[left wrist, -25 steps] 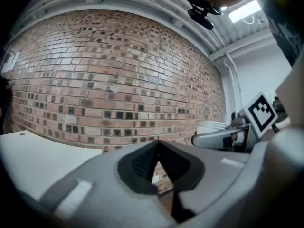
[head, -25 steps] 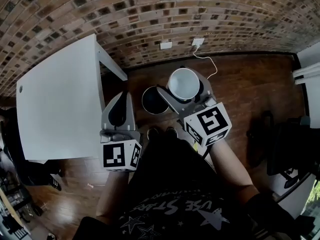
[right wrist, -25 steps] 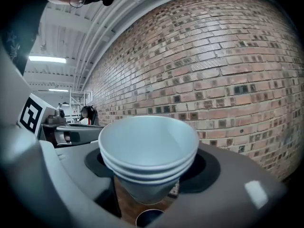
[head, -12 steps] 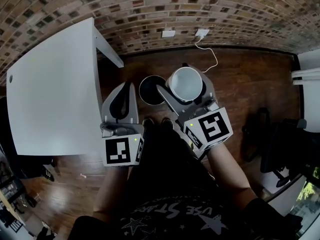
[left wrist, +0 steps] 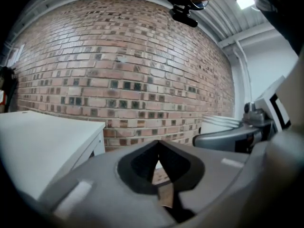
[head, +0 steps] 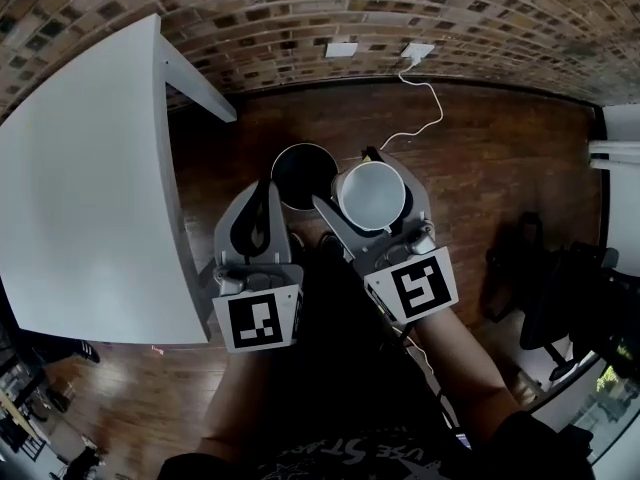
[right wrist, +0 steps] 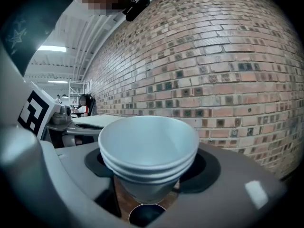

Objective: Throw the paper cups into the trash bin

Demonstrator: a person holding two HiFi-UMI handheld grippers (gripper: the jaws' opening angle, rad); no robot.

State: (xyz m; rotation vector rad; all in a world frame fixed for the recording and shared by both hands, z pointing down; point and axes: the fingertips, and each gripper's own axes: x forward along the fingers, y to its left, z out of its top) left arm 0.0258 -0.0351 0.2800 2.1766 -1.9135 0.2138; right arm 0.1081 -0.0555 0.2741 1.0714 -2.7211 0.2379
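The stacked paper cups [head: 370, 195] had been brought lower than a second before and were held upright, above and just beside the open trash bin [head: 304, 175]. A drop was judged near. They were clasped by the right gripper [head: 370, 204]. The left gripper [head: 268, 193] was clenched on nothing. Both were pointed slightly downward, toward the brick wall [head: 300, 18].

Looked down on a dark wooden plank floor [head: 500, 168] running up to the foot of a brick wall [head: 450, 18]. Carried a round black trash bin [head: 303, 173], upright with its mouth open, near that wall. Bore a white table [head: 80, 188] at the left, one white leg planted near the bin and apart from it. Held a thin white cable [head: 425, 108], trailing in loose curves from a white plug [head: 417, 50] low on the wall out over the boards. Took dark furniture [head: 560, 288] at the right edge, too dim to name.
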